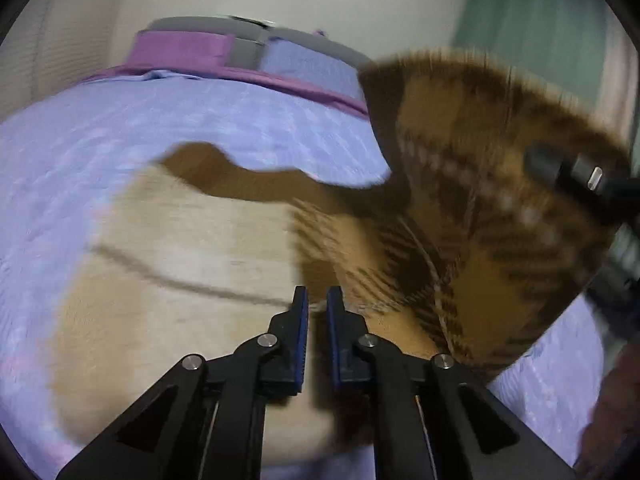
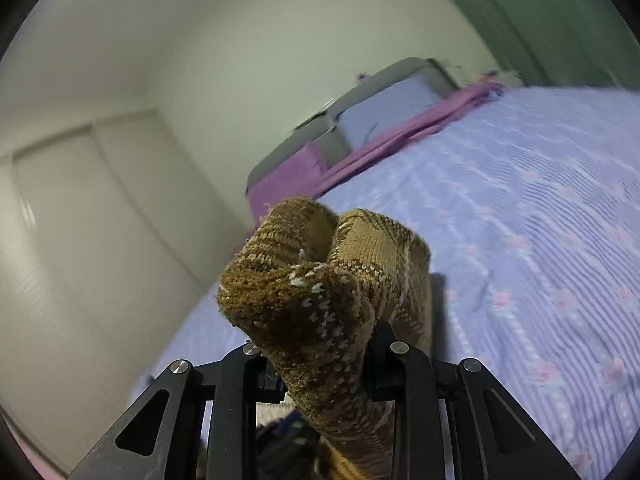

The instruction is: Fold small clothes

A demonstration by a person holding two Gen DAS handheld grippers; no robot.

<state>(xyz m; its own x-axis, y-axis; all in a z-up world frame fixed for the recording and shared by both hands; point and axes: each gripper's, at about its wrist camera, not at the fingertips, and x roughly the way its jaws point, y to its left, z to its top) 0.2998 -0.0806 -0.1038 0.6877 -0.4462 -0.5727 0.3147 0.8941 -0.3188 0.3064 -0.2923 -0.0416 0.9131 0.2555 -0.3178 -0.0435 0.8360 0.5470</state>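
Observation:
A small brown plaid knit garment (image 1: 480, 168) with a cream inner side (image 1: 180, 264) lies spread on the bed in the left wrist view. Its right part is lifted off the bed and blurred. My left gripper (image 1: 317, 294) sits low over the cream side near the plaid's edge. Its jaws are nearly together, with a thin strip of cloth between the pads. My right gripper (image 1: 580, 176) holds the raised flap at the right. In the right wrist view the right gripper (image 2: 318, 356) is shut on a bunched wad of the garment (image 2: 312, 280), which hides its fingertips.
A lilac floral bedspread (image 2: 540, 220) covers the bed, with a purple sheet (image 1: 280, 80), pillows (image 1: 304, 60) and a grey headboard (image 2: 400, 70) at the far end. Pale wardrobe doors (image 2: 80, 200) and a green curtain (image 1: 540, 28) stand behind. A hand (image 1: 612, 400) shows at the lower right.

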